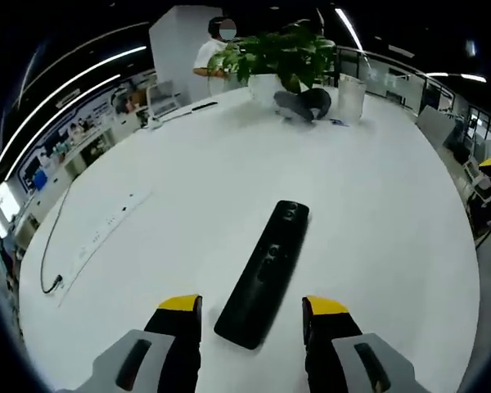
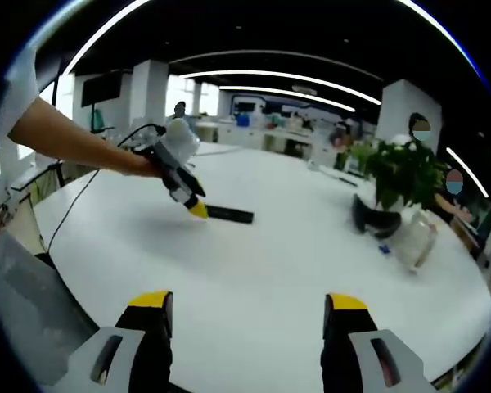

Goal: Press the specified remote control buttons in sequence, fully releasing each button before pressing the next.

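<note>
**Mia:** What was closest to the left gripper (image 1: 252, 315)?

**Ben:** Its own two yellow-tipped jaws. They stood wide apart and held nothing. The near end of the black remote control (image 1: 264, 272) lay right between the tips, flat on the white table (image 1: 393, 229). The remote stretched away from the jaws and leaned a bit to the right.

**Mia:** Was a jaw touching it?

**Ben:** I could not tell. The tips looked like they were just above or beside it.

**Mia:** What was farther out?

**Ben:** Off to the left lay a white power strip (image 1: 106, 229) with a thin dark cable (image 1: 53, 246). Far ahead stood a green plant (image 1: 282, 53) in a white pot, with a dark thing (image 1: 303, 104) at its foot and a clear container (image 1: 352, 98) beside it. A person (image 1: 213, 57) stood behind the plant.

**Mia:** And the right gripper (image 2: 247, 323)?

**Ben:** Its jaws were wide apart too, with nothing in them, over bare table. Ahead and to the left, a bare arm (image 2: 74, 139) held the left gripper with its yellow tips pointing down at one end of the remote. The plant was far off to the right.
</note>
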Action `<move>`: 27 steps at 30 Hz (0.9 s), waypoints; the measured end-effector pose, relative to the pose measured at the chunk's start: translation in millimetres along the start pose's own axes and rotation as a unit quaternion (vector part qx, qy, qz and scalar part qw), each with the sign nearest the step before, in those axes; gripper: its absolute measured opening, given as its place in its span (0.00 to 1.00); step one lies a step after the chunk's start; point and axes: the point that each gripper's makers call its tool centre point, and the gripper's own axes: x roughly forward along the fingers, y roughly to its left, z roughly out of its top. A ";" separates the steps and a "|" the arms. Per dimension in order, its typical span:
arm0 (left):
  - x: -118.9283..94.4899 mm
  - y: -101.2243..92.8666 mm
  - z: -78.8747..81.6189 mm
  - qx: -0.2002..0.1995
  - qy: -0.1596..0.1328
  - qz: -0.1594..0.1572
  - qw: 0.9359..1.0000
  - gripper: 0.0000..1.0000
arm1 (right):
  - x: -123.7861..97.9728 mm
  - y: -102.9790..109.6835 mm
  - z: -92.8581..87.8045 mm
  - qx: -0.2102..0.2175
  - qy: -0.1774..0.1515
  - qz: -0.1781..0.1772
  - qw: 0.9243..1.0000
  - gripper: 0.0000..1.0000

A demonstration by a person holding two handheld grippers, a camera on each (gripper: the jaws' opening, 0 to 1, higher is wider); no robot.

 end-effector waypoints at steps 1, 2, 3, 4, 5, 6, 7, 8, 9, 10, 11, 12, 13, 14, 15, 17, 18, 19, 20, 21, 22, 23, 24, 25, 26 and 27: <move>0.3 -1.1 -0.9 -0.001 0.002 -0.004 1.000 0.50 | 0.2 -0.6 -0.4 0.001 0.001 -0.001 1.000 0.74; 1.7 -2.2 -1.7 -0.002 0.002 -0.009 1.000 0.50 | 0.5 -1.4 -1.2 0.002 0.003 -0.003 1.000 0.74; 2.5 -2.1 -2.2 -0.003 0.003 -0.010 1.000 0.51 | 0.6 -1.7 -1.3 0.002 0.004 -0.003 1.000 0.73; 4.3 -1.3 -3.2 -0.002 0.004 -0.010 1.000 0.51 | 0.9 -2.2 -1.7 0.003 0.005 -0.004 1.000 0.74; 7.3 -3.5 -1.4 -0.011 -0.001 -0.020 1.000 0.51 | 1.1 -2.6 -2.0 0.003 0.006 -0.005 1.000 0.74; 9.8 -4.5 -1.5 -0.017 0.000 -0.025 1.000 0.51 | 1.3 -2.8 -2.4 0.003 0.007 -0.006 1.000 0.74; 9.9 -3.9 -0.1 -0.020 -0.005 -0.031 0.999 0.51 | 1.6 -2.7 -2.9 0.003 0.009 -0.006 1.000 0.74; 11.1 -6.5 -0.3 -0.028 -0.005 -0.041 0.999 0.50 | 1.8 -2.5 -3.2 0.002 0.010 -0.006 1.000 0.74; 10.8 -8.5 -1.8 -0.046 -0.004 -0.049 0.998 0.49 | 2.1 -2.2 -3.7 0.001 0.011 -0.005 1.000 0.74; 11.9 -4.3 3.0 -0.026 -0.017 -0.042 0.999 0.48 | 2.3 -1.9 -4.0 0.000 0.012 -0.005 1.000 0.73; 10.9 -5.7 2.0 -0.021 -0.013 -0.045 0.999 0.47 | 2.4 -1.8 -4.2 0.000 0.013 -0.005 1.000 0.74; 10.9 -6.1 1.0 -0.022 -0.010 -0.045 0.999 0.47 | 2.5 -1.6 -4.4 -0.001 0.014 -0.005 1.000 0.73; 9.5 -6.9 1.0 -0.020 -0.012 -0.047 0.999 0.47 | 2.5 -1.4 -4.7 -0.002 0.015 -0.004 1.000 0.73; 9.5 -7.1 1.2 -0.020 -0.012 -0.047 0.999 0.47 | 2.6 -1.3 -4.8 -0.002 0.015 -0.004 1.000 0.74; 9.1 -6.6 1.3 -0.020 -0.014 -0.045 0.999 0.46 | 2.6 -1.2 -4.9 -0.002 0.016 -0.004 1.000 0.74; 8.5 -8.3 0.7 -0.019 -0.012 -0.050 0.999 0.39 | 2.7 -0.9 -5.4 -0.003 0.017 -0.003 1.000 0.73; 7.4 -8.2 -2.0 -0.018 -0.007 -0.047 0.999 0.34 | 2.7 -0.8 -5.5 -0.004 0.017 -0.003 1.000 0.73; 5.0 -8.5 -5.8 -0.024 0.002 -0.049 0.998 0.29 | 2.6 -0.8 -5.1 -0.004 0.016 -0.003 1.000 0.73; 6.3 -7.0 -2.6 -0.013 -0.012 -0.050 0.999 0.29 | 2.5 -1.0 -4.9 -0.004 0.016 -0.004 1.000 0.73; 5.7 -7.4 -4.8 -0.019 -0.005 -0.048 0.999 0.29 | 2.4 -1.1 -5.0 -0.004 0.016 -0.004 1.000 0.73; 6.1 -7.0 -4.3 -0.019 -0.006 -0.047 0.999 0.28 | 2.3 -1.2 -5.0 -0.003 0.016 -0.005 1.000 0.73; 6.3 -7.4 -3.5 -0.017 -0.006 -0.049 0.999 0.28 | 2.2 -1.2 -4.8 -0.003 0.016 -0.005 1.000 0.73; 6.0 -8.3 -4.5 -0.013 -0.005 -0.051 0.999 0.27 | 2.0 -1.3 -4.4 -0.003 0.014 -0.005 1.000 0.73; 6.1 -10.2 -3.5 -0.004 -0.009 -0.057 0.998 0.26 | 1.8 -1.5 -4.3 -0.004 0.014 -0.006 1.000 0.73; 5.8 -12.3 -4.0 0.002 -0.011 -0.062 0.998 0.25 | 1.6 -1.8 -3.9 -0.004 0.013 -0.006 1.000 0.73; 5.4 -14.2 -3.4 0.015 -0.016 -0.067 0.997 0.24 | 1.4 -1.8 -3.4 -0.003 0.011 -0.006 1.000 0.73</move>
